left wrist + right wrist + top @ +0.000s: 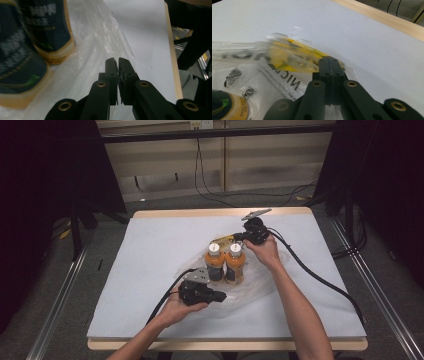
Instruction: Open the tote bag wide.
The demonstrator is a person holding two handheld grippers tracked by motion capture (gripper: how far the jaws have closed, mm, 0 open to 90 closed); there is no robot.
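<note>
2 forearms reach in from the near edge. The left hand (172, 307) holds the left claw (117, 65) low, pointing right, jaws nearly closed. The right hand (265, 251) holds the right claw (331, 62) farther out, pointing left, jaws pressed together.

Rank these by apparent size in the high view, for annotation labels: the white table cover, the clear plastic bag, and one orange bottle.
1. White table cover, by far the largest.
2. Clear plastic bag, spread under and around the bottles.
3. Orange bottle, smallest; its neighbour looks the same size.
</note>
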